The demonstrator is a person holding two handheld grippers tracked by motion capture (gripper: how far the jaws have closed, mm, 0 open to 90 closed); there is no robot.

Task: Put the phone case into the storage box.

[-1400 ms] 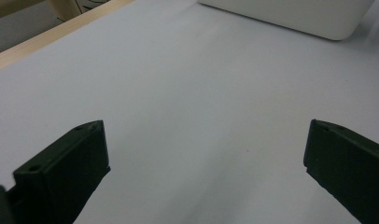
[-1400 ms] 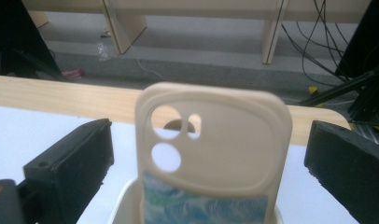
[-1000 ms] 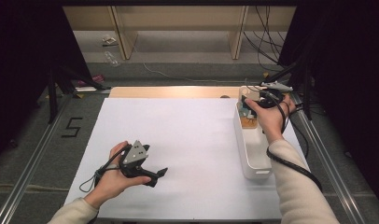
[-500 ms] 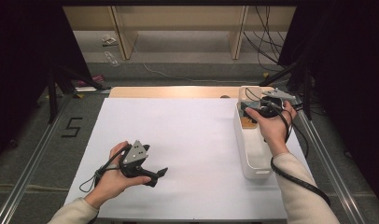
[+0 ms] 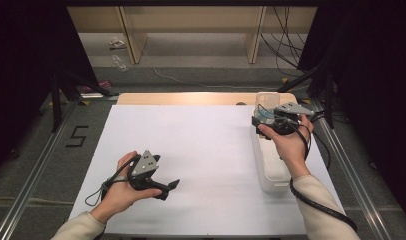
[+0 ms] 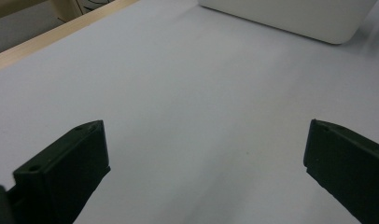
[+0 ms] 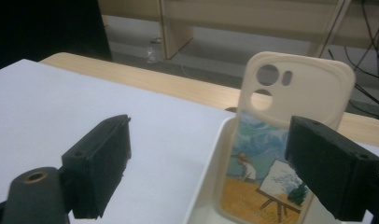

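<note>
Here my right gripper [image 7: 206, 163] is nearer; its empty, wide-open jaws, just closing slightly, face the upright phone case [image 7: 290, 144] ahead-right in the white bin [image 5: 271, 172].

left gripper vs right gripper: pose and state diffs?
The left gripper sits low over the bare white sheet; the right gripper is held at the far end of the white bin. Left jaws frame nothing; right jaws frame a phone case standing in the bin, not yet pressed. Both are open.

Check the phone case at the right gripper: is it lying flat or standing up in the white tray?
Standing up. The phone case leans upright at the white tray's far end, camera cutouts on top, rising above the rim.
</note>
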